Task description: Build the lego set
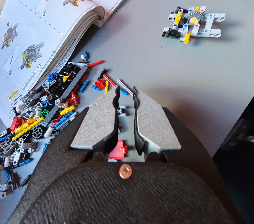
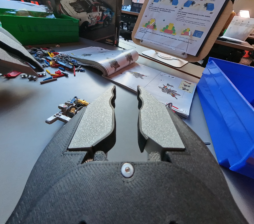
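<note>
Left wrist view is looking down along the left gripper point(image 1: 126, 89), which is hovering over the edge of a loose parts pile point(image 1: 41, 107) on the grey table point(image 1: 178, 79). Its jaws are standing slightly apart with nothing clamped. A small light-grey connector point(image 1: 122, 110) is lying on the table in the gap, seemingly below the pads rather than pressed by them. A grey axle point(image 1: 124, 86) and a blue pin point(image 1: 123, 92) are lying just beyond the fingertips, and a red piece point(image 1: 118, 150) is showing near the jaw roots.

For a clean pick here, the judgement is to centre one part between the pads, keep neighbouring pins outside the jaws, and close only once the tips are level with the part.

The right gripper point(image 2: 126, 90) is hanging over bare table with its jaws apart and empty. The partly built assembly point(image 2: 68, 108) is lying just beside its left finger, not touched. In the left wrist view, this assembly point(image 1: 192, 23) is sitting well apart from the pile, showing white beams, yellow connectors, a grey gear and black pins.

An open instruction booklet point(image 2: 151, 78) is lying ahead. A blue bin point(image 2: 226, 107) is standing to the right, a green bin point(image 2: 41, 29) and a product box point(image 2: 88, 8) behind.
</note>
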{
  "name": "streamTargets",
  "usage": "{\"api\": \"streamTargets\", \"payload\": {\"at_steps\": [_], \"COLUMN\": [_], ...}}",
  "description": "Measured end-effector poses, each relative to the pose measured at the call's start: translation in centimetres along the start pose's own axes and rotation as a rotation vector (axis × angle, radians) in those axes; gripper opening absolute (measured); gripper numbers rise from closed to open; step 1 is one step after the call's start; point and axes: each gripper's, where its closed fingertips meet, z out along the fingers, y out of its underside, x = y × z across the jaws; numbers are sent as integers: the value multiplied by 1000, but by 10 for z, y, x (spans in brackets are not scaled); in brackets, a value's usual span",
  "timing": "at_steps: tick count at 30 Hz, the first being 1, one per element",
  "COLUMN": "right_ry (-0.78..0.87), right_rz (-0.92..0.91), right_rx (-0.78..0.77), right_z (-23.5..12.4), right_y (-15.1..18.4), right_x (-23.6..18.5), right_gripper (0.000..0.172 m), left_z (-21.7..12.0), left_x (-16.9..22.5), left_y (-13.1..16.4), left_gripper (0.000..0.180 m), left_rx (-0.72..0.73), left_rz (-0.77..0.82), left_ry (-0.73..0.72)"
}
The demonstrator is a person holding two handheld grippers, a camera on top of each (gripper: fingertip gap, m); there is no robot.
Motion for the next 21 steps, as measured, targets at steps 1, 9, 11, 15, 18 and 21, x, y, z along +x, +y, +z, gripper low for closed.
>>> {"api": "streamTargets", "payload": {"at_steps": [1, 9, 11, 15, 18, 21], "right_ry": [-5, -33, -34, -37, -39, -42], "right_rz": [-4, -31, -35, -39, -40, -39], "right_rx": [2, 32, 41, 53, 55, 57], "right_z": [0, -3, -4, -6, -6, -6], "right_y": [0, -7, -8, -11, -11, -11], "right_x": [-2, -11, -12, -13, -14, -14], "right_gripper": [27, 27, 27, 27, 27, 27], "left_z": [1, 15, 16, 16, 15, 13], "left_x": [2, -1, 1, 6, 13, 21], "left_y": [2, 18, 18, 17, 18, 19], "left_gripper": [16, 8, 7, 6, 6, 0], "left_rx": [-18, -131, -137, -160, -183, -208], "left_rz": [1, 37, 26, 40, 45, 23], "left_ry": [0, -83, -76, -58, -7, 68]}}
